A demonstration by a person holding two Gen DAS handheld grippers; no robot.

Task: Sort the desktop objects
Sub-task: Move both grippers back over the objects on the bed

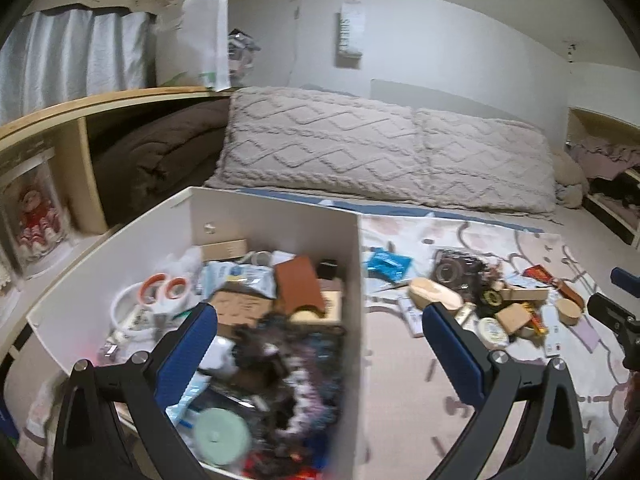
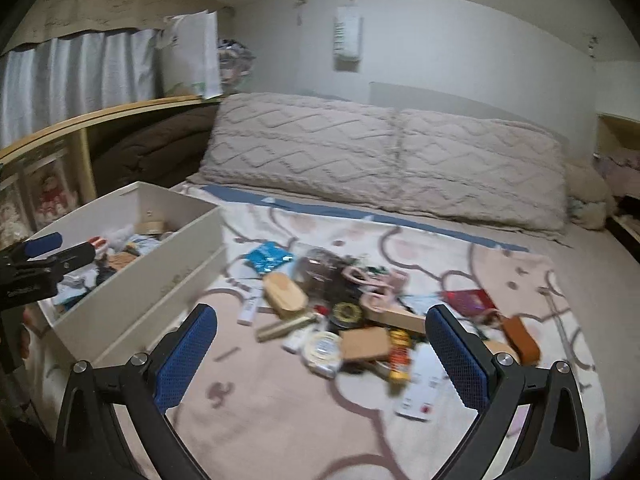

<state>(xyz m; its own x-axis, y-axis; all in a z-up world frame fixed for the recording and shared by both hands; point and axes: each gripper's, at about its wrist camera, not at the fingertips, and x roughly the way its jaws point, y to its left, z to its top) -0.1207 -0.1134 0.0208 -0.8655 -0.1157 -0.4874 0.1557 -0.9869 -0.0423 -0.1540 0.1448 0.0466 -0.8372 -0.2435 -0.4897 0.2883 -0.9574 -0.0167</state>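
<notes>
A white box (image 1: 276,216) on the bed holds several sorted items: orange-handled scissors (image 1: 166,286), a brown case (image 1: 298,284), a mint green disc (image 1: 218,436) and a dark beaded bundle (image 1: 304,384). My left gripper (image 1: 320,316) is open and empty above the box's right wall. A pile of loose objects (image 2: 352,320) lies on the patterned sheet, with a wooden oval piece (image 2: 284,294), a round tin (image 2: 322,350) and a blue packet (image 2: 268,260). My right gripper (image 2: 320,316) is open and empty just above and before the pile. The box also shows in the right wrist view (image 2: 168,276).
Two knitted beige pillows (image 2: 384,156) lie across the head of the bed. A wooden shelf (image 1: 80,108) with a brown blanket and a doll stands at the left. The right gripper's tip (image 1: 616,308) shows at the right edge of the left wrist view.
</notes>
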